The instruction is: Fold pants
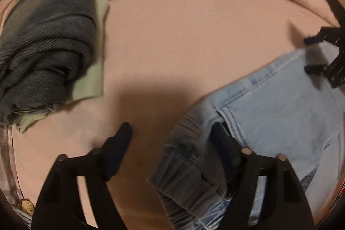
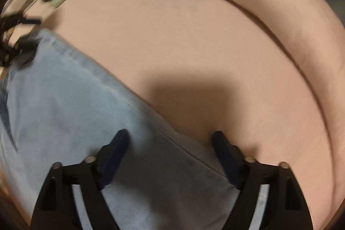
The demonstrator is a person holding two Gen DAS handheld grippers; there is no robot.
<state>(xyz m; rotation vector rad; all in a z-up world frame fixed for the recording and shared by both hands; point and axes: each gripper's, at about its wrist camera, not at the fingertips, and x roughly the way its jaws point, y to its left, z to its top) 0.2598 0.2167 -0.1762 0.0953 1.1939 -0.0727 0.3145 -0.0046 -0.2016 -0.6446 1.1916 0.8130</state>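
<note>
Writing: no brand, label or lettering can be read on anything here.
Left claw [image 1: 170, 128]: pointing steeply down at the bottom of the left wrist view, jaws apart; the right-hand finger sits at a fold of denim, the left-hand finger over bare sheet, nothing pinched.
Right claw [image 2: 170, 136]: also angled steeply down, jaws wide apart; the folded edge of the denim runs between them, pads not pressing it.
Pants [image 1: 269, 122]: light blue jeans, lying on the bed in the lower right of the left wrist view, lower left of the right wrist view.
Bed [image 1: 183, 36]: pink sheet, pink bolster along the top.
Folded pile [image 1: 47, 36]: dark grey denim on a pale green piece, upper left, well apart from the jeans.
</note>
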